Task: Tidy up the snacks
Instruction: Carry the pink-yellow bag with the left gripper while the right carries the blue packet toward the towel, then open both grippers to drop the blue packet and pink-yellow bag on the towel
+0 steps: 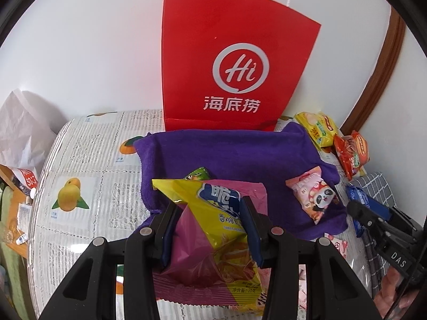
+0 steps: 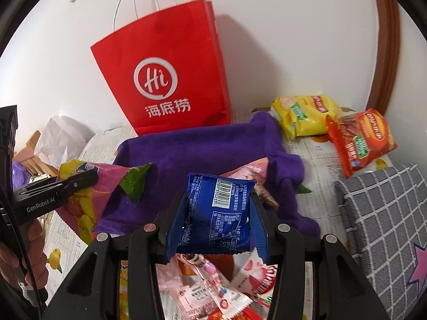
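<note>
My left gripper [image 1: 210, 226] is shut on a yellow and pink chip bag [image 1: 213, 240], held just above the near edge of a purple cloth [image 1: 240, 154]. My right gripper [image 2: 217, 221] is shut on a blue snack packet [image 2: 217, 213], held over the cloth's near edge [image 2: 200, 154]. A pink panda packet [image 1: 313, 193] and a green packet [image 1: 197, 173] lie on the cloth. A red paper bag [image 1: 234, 61] stands upright behind the cloth, against the wall; it also shows in the right wrist view [image 2: 165, 74].
A yellow snack bag [image 2: 304, 116] and an orange one [image 2: 360, 138] lie at the back right. Several loose pink and red packets [image 2: 218, 288] lie under my right gripper. A grey checked cushion [image 2: 387, 226] is at the right. The tablecloth [image 1: 80, 186] has fruit prints.
</note>
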The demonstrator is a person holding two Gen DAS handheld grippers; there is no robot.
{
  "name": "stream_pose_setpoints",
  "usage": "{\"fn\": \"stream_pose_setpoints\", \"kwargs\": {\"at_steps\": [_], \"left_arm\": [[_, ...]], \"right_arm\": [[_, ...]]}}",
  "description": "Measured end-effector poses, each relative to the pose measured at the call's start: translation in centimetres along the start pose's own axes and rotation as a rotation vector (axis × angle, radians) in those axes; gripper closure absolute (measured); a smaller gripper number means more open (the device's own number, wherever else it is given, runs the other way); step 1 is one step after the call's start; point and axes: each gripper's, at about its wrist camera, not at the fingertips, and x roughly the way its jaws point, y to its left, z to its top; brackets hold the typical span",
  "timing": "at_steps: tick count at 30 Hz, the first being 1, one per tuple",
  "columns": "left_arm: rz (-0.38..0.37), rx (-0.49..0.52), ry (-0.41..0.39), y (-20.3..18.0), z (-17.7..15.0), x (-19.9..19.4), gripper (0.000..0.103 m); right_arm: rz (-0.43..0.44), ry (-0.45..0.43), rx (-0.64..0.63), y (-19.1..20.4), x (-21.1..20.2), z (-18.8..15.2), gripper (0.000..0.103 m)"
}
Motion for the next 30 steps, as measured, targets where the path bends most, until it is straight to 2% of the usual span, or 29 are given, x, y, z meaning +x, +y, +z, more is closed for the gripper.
{"fn": "stream_pose_setpoints", "kwargs": {"at_steps": [9, 15, 30], "left_arm": [[-0.004, -0.002, 0.002, 0.4, 0.4, 2.5, 0.06], [-0.003, -0.039, -0.001, 1.2, 1.0, 4.0, 0.06], [-0.004, -0.019, -0.033, 0.7, 1.8, 5.6, 0.059]], "right_arm": [[0.012, 0.041, -0.022, 0.8, 3.6, 0.2, 0.057], [-0.01, 0.059, -0.052, 1.4, 5.6, 0.2, 0.057], [-0.048, 0.082, -0.113, 2.7, 8.4, 0.4, 0.057]]}}
